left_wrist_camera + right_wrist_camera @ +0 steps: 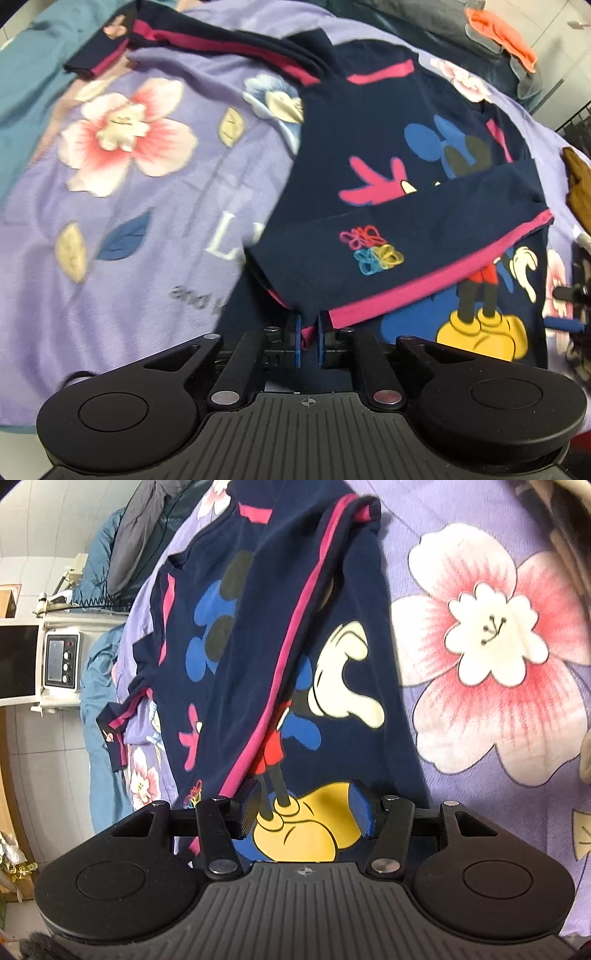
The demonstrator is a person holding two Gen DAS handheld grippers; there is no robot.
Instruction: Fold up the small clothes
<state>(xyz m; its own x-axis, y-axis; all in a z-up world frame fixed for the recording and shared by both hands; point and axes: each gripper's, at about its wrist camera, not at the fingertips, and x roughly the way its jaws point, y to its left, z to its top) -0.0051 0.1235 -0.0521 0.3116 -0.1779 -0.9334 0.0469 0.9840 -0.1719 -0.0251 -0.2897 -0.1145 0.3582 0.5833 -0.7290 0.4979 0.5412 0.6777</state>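
A small navy sweatshirt [373, 122] with pink stripes and a cartoon mouse print lies on a purple floral bedsheet [129, 192]. My left gripper [309, 332] is shut on the cuff of one sleeve [388, 243], which lies folded across the shirt's front. The other sleeve [207, 40] stretches out to the far left. In the right wrist view the shirt [258, 635] runs away from me, and my right gripper [304, 808] is open just above the yellow shoes of the print near the hem, holding nothing.
An orange garment [502, 33] and dark bedding lie at the far right of the bed. A brown cloth [580, 184] sits at the right edge. Teal bedding [99, 686] hangs over the bed's side, with a white appliance [61, 661] on a stand beyond.
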